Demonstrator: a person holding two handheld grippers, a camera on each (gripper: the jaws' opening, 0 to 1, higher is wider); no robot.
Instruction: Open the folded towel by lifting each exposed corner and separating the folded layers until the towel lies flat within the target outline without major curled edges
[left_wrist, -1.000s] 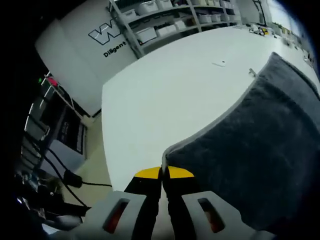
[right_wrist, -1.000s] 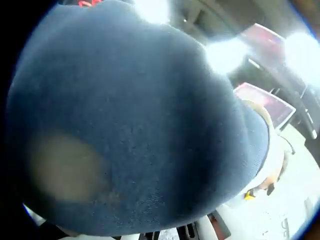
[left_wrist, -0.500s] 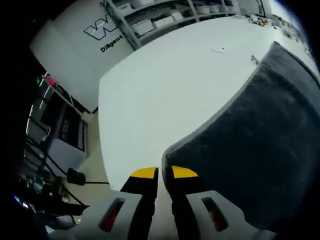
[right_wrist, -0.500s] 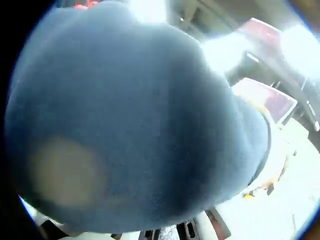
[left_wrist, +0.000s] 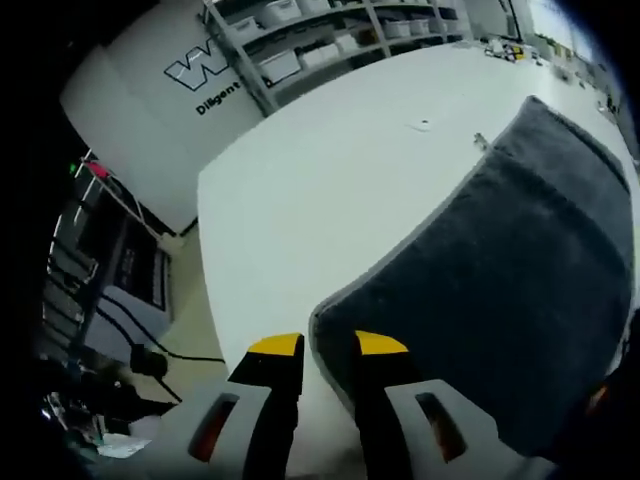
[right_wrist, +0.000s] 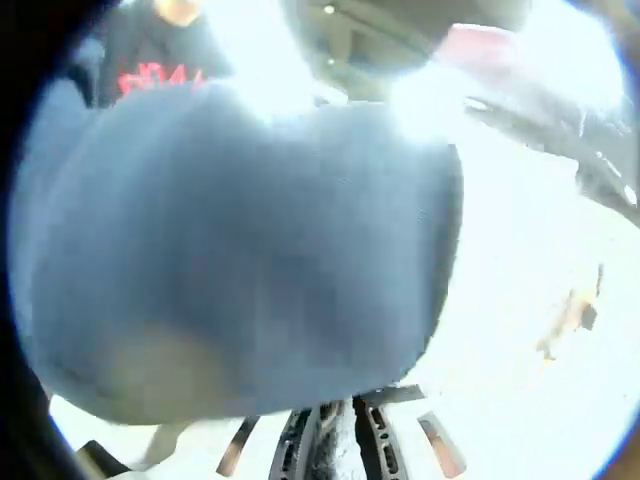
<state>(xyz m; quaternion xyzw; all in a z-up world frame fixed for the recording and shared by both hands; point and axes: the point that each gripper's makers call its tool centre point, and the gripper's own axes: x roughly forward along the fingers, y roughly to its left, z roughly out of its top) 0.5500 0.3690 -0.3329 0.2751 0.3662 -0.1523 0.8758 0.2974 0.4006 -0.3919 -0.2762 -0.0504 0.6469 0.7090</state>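
Our left fingers (left_wrist: 283, 348) stand released, a gap between them, astride the grey towel's (left_wrist: 500, 300) near corner on the white worktop (left_wrist: 320, 190). Our right gripper (right_wrist: 338, 425) carries blurred towel cloth draped ahead; whether it's clenched we cannot tell. We judge unfolding is underway; next, spread the cloth flat.
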